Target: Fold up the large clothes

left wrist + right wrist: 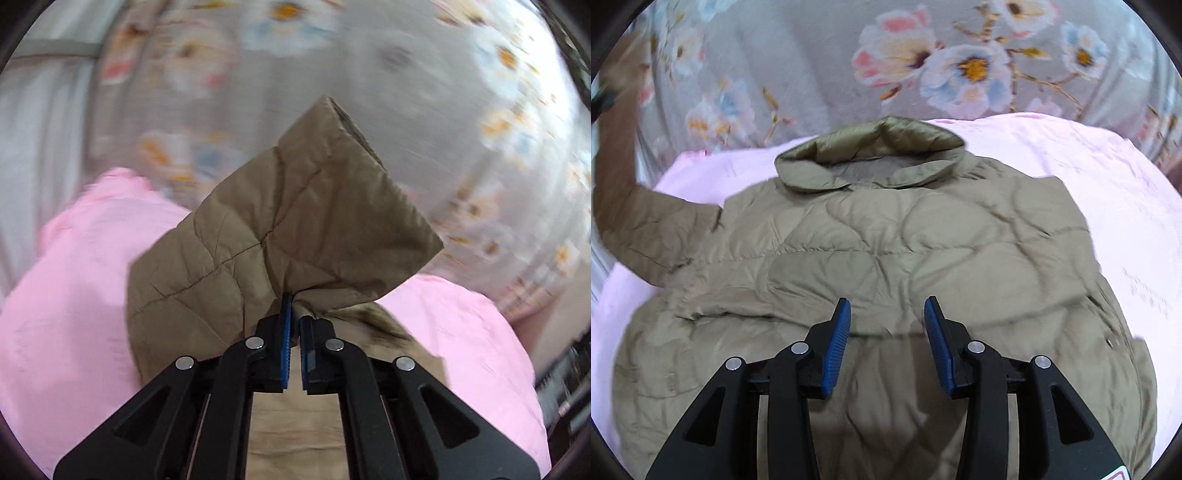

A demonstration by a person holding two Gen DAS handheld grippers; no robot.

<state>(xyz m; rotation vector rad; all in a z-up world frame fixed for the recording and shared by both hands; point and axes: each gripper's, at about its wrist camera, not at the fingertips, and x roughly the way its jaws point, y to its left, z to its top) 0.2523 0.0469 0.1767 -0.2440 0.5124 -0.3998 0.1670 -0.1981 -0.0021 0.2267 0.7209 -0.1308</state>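
Note:
A tan quilted jacket [886, 251] lies spread on a pink cloth [1089, 177], collar [871, 155] at the far side. Its left sleeve [631, 206] is lifted up and off to the left. My left gripper [293, 314] is shut on the cuff end of that sleeve [295, 221] and holds it in the air above the pink cloth [74, 295]. My right gripper [887, 314] is open and empty, hovering just over the jacket's body.
A grey bedsheet with large flowers [960, 66] covers the bed beyond the pink cloth; it also shows blurred in the left wrist view [443, 92]. The bed's edge and dark floor items [565, 387] lie at the right.

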